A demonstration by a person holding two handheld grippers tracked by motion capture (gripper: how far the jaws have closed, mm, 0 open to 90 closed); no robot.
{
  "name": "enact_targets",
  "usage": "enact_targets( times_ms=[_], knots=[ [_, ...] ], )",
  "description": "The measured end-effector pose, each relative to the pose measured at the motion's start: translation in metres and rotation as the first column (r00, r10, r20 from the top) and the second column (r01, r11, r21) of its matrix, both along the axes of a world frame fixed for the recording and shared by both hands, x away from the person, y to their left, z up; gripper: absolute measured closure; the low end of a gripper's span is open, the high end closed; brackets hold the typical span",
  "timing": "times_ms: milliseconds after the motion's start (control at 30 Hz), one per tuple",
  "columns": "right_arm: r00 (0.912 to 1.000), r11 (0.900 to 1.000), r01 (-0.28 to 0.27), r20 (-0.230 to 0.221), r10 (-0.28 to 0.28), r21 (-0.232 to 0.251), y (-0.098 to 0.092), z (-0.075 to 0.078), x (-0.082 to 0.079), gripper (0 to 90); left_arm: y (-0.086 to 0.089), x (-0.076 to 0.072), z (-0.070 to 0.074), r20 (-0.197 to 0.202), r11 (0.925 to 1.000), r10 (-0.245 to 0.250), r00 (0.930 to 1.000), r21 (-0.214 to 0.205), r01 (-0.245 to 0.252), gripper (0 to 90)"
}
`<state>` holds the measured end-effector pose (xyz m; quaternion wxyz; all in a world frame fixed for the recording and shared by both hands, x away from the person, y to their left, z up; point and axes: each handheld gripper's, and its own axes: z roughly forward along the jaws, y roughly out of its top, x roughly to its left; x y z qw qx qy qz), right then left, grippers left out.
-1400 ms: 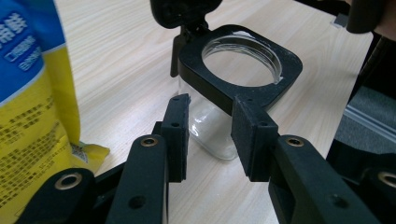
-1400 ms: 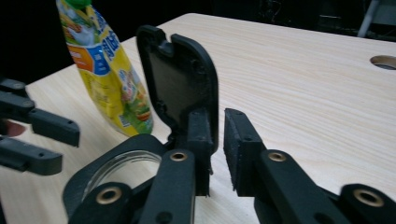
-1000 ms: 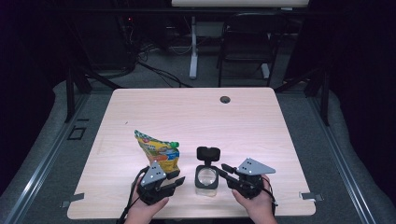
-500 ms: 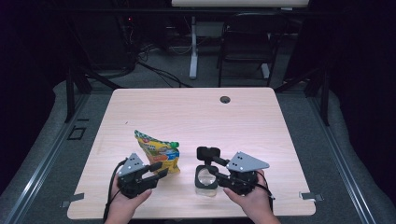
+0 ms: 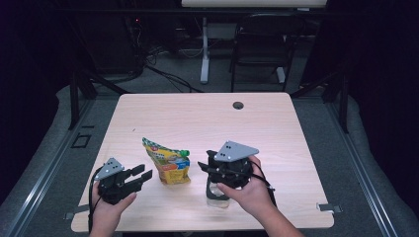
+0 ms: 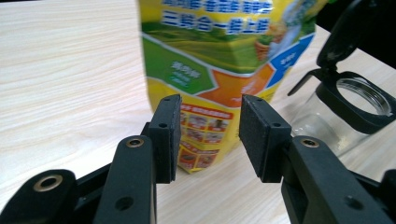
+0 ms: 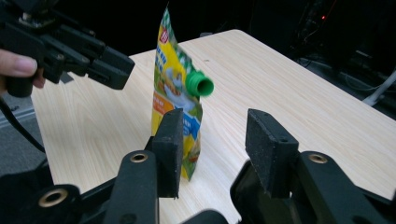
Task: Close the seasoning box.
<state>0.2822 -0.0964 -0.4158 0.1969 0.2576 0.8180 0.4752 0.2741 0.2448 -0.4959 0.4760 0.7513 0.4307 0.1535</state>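
A yellow and green snack pouch [image 5: 168, 164] with a green spout [image 7: 200, 85] stands upright on the wooden table [image 5: 197, 118]. My left gripper [image 5: 142, 175] is just left of it, pointing at it, apart from it. Its jaws have just been opening, with nothing between the pads; in the left gripper view [image 6: 208, 135] the pouch [image 6: 224, 56] stands beyond them. A clear glass jar [image 5: 217, 196] with a black flip lid [image 6: 343, 32] stands right of the pouch. My right gripper [image 5: 207, 168] hovers over the jar; its jaws have just been opening and hold nothing [image 7: 215, 149].
A round grommet hole [image 5: 238, 105] sits near the table's far edge. A chair [image 5: 257, 54] and desk legs stand on the floor beyond. My left gripper [image 7: 93, 56] shows beyond the pouch in the right gripper view.
My left gripper has drawn back to the left, away from the pouch's base. My right gripper has risen and shifted left over the jar, covering its lid. Both jaws stand wider.
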Motion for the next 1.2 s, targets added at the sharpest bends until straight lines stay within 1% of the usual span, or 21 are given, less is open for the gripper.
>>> enact_targets(
  times_ms=[33, 67, 100, 167, 200, 267, 367, 400, 433, 467, 600, 700, 733, 800, 833, 867, 933, 967, 1000, 1100, 1200],
  knots=[
    [1.0, 1.0, -0.001, -0.002, 0.001, 0.006, 0.002, 0.002, 0.003, 55.9, 0.001, 0.0, -0.001, 0.003, 1.0, 0.005, 1.0, -0.006, -0.005, 59.2],
    [1.0, 0.9999, -0.001, -0.004, 0.001, 0.013, 0.003, 0.003, 0.005, 55.9, 0.003, 0.0, -0.002, -0.005, 0.9999, 0.009, 0.9999, -0.008, -0.009, 59.2],
    [1.0, 0.9999, -0.003, -0.005, 0.003, 0.016, 0.005, 0.005, 0.007, 55.9, 0.003, 0.001, -0.003, -0.003, 0.9998, 0.012, 0.9999, -0.013, -0.012, 59.2],
    [0.9999, 0.9998, -0.003, -0.01, 0.003, 0.022, 0.008, 0.008, 0.013, 55.9, 0.004, 0.001, -0.004, -0.006, 0.9998, 0.02, 0.9998, -0.009, -0.02, 59.2],
    [0.9999, 0.9999, -0.003, -0.016, 0.003, 0.016, 0.01, 0.009, 0.016, 55.9, 0.004, 0.002, -0.004, -0.006, 0.9998, 0.02, 0.9998, 0.001, -0.02, 59.2],
    [0.9991, 0.9998, -0.011, -0.041, 0.012, 0.017, 0.013, 0.009, 0.022, 55.9, 0.003, 0.002, -0.006, -0.003, 0.9997, 0.023, 0.9997, 0.012, -0.022, 59.2],
    [0.9984, 0.9999, -0.016, -0.054, 0.016, 0.007, 0.018, 0.01, 0.03, 56.1, 0.003, 0.002, -0.007, 0.004, 0.9993, 0.019, 0.9998, 0.031, -0.019, 59.2],
    [0.9981, 0.9998, -0.019, -0.058, 0.019, -0.001, 0.019, 0.011, 0.032, 56.2, 0.003, 0.002, -0.007, -0.001, 0.9991, 0.017, 0.9999, 0.038, -0.016, 59.2],
    [0.9983, 0.9998, -0.02, -0.056, 0.02, 0.001, 0.02, 0.012, 0.033, 56.2, 0.003, 0.002, -0.008, 0.005, 0.9992, 0.015, 0.9999, 0.036, -0.015, 59.2],
    [0.9985, 0.9998, -0.019, -0.052, 0.018, -0.006, 0.021, 0.013, 0.034, 56.3, 0.003, 0.003, -0.01, 0.006, 0.9992, 0.018, 0.9998, 0.034, -0.019, 59.2],
    [0.9991, 0.9997, -0.021, -0.036, 0.022, 0.013, 0.024, 0.015, 0.035, 56.2, 0.005, 0.004, -0.011, -0.009, 0.9995, 0.023, 0.9997, 0.022, -0.023, 59.2],
    [0.9992, 0.9996, -0.026, -0.03, 0.025, -0.009, 0.029, 0.016, 0.035, 56.2, 0.005, 0.003, -0.011, -0.006, 0.9994, 0.026, 0.9996, 0.021, -0.026, 59.2],
    [0.9989, 0.9995, -0.03, -0.036, 0.029, -0.011, 0.03, 0.016, 0.035, 57.0, 0.006, 0.004, -0.012, -0.002, 0.9994, 0.03, 0.9995, 0.017, -0.03, 59.2],
    [0.9971, 0.999, -0.044, -0.063, 0.043, -0.012, 0.034, 0.018, 0.036, 58.2, 0.007, 0.004, -0.012, -0.005, 0.9993, 0.033, 0.9994, 0.018, -0.033, 59.2],
    [0.997, 0.9987, -0.049, -0.062, 0.048, -0.013, 0.036, 0.019, 0.036, 58.5, 0.008, 0.004, -0.012, -0.011, 0.9992, 0.031, 0.9995, 0.025, -0.03, 59.2],
    [0.9977, 0.9986, -0.047, -0.05, 0.046, -0.025, 0.04, 0.021, 0.036, 59.1, 0.008, 0.004, -0.013, -0.007, 0.9992, 0.036, 0.9993, 0.017, -0.035, 59.2],
    [0.9977, 0.998, -0.055, -0.041, 0.054, -0.032, 0.045, 0.022, 0.037, 60.1, 0.008, 0.005, -0.014, -0.013, 0.9993, 0.032, 0.9994, 0.02, -0.031, 59.2],
    [0.997, 0.9972, -0.066, -0.043, 0.064, -0.036, 0.048, 0.023, 0.038, 60.6, 0.008, 0.005, -0.015, -0.009, 0.9993, 0.035, 0.9993, 0.011, -0.035, 59.6],
    [0.9967, 0.9969, -0.069, -0.045, 0.067, -0.038, 0.052, 0.022, 0.04, 60.7, 0.007, 0.005, -0.015, -0.01, 0.9994, 0.033, 0.9994, 0.011, -0.032, 60.0],
    [0.9949, 0.995, -0.083, -0.063, 0.079, -0.056, 0.062, 0.019, 0.044, 61.1, 0.007, 0.006, -0.016, -0.012, 0.9995, 0.027, 0.9996, 0.018, -0.026, 60.2],
    [0.9937, 0.9929, -0.096, -0.066, 0.091, -0.071, 0.074, 0.014, 0.046, 61.7, 0.007, 0.006, -0.017, -0.01, 0.9994, 0.025, 0.9996, 0.022, -0.025, 60.3]
  ],
)
